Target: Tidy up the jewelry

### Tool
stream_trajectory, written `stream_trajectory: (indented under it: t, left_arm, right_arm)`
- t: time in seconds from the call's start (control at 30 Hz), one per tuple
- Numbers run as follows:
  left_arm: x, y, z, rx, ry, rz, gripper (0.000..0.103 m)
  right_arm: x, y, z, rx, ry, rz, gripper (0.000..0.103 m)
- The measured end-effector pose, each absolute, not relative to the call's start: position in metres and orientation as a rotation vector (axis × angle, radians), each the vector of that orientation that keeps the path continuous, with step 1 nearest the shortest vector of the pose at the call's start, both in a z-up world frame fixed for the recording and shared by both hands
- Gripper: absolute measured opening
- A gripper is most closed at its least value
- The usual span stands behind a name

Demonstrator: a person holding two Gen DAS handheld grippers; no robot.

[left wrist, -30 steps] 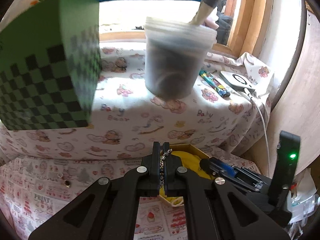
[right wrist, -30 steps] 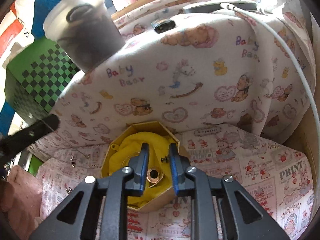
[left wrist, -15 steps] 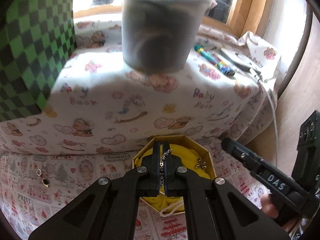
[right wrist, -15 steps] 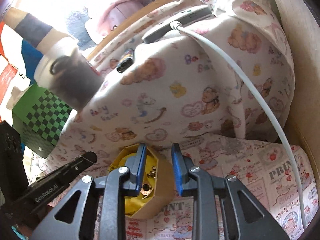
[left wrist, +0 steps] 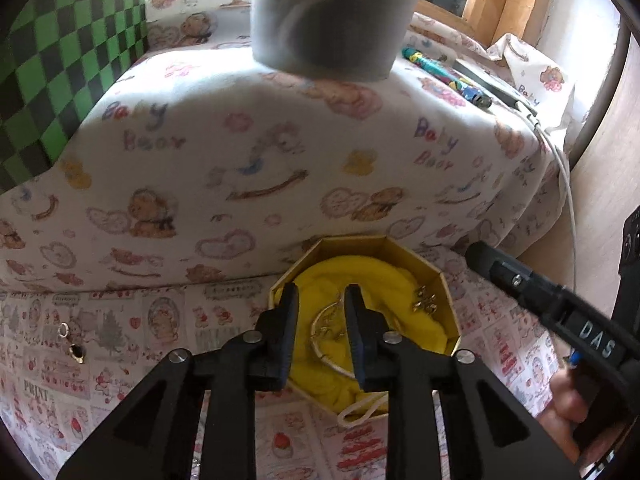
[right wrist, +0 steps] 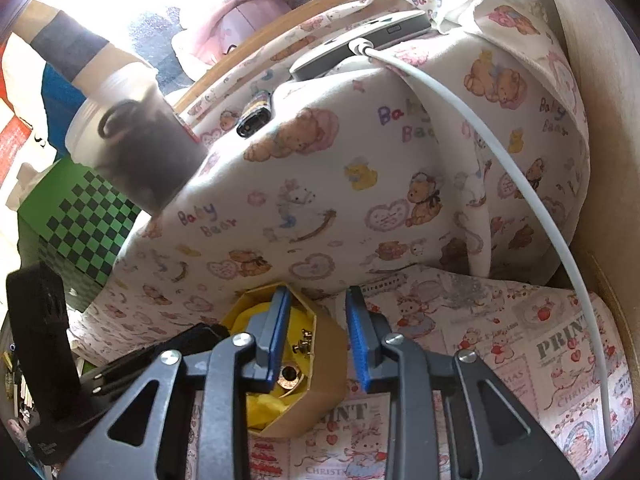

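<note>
An octagonal gold box (left wrist: 400, 246) lined with yellow cloth (left wrist: 360, 280) sits on the printed cloth; it also shows in the right wrist view (right wrist: 324, 344). My left gripper (left wrist: 322, 300) is open just above the box, with a chain and a thin ring (left wrist: 324, 330) lying on the cloth between its fingers. Small gold earrings (left wrist: 424, 302) lie at the box's right side. My right gripper (right wrist: 314, 304) is open over the box's right wall; a copper ring (right wrist: 289, 374) and small studs (right wrist: 304, 340) lie inside. A dark earring (left wrist: 74, 350) lies on the cloth to the left.
A padded ledge covered in bear-print fabric (left wrist: 280, 152) rises right behind the box. On it stand a dark plastic cup (left wrist: 332, 16), a green checkered box (left wrist: 60, 64), a pen (left wrist: 448, 78) and a charger with a white cable (right wrist: 500, 152).
My left gripper has opened over the box and the chain that it held now lies on the yellow cloth. My right gripper has shifted right, off the box's middle, and opened wider.
</note>
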State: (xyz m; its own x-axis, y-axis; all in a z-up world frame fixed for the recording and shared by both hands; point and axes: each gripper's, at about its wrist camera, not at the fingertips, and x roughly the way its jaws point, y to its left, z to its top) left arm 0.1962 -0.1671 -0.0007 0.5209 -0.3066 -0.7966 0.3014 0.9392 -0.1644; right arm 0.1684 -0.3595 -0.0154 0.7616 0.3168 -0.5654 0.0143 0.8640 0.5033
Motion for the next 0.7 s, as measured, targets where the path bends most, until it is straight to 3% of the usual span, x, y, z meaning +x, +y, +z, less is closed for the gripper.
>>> stream_trajectory:
  t: [0.6,0.7]
  left_arm:
    - [0.122,-0.089,0.075,0.002,0.754,-0.309,0.022]
    - [0.107,-0.064,0.078,-0.016,0.744,-0.281,0.028]
  right_arm:
    - [0.141,-0.325,0.016,0.392,0.596,0.250,0.031]
    - [0.135,-0.309,0.021,0.354,0.584,0.274,0.032]
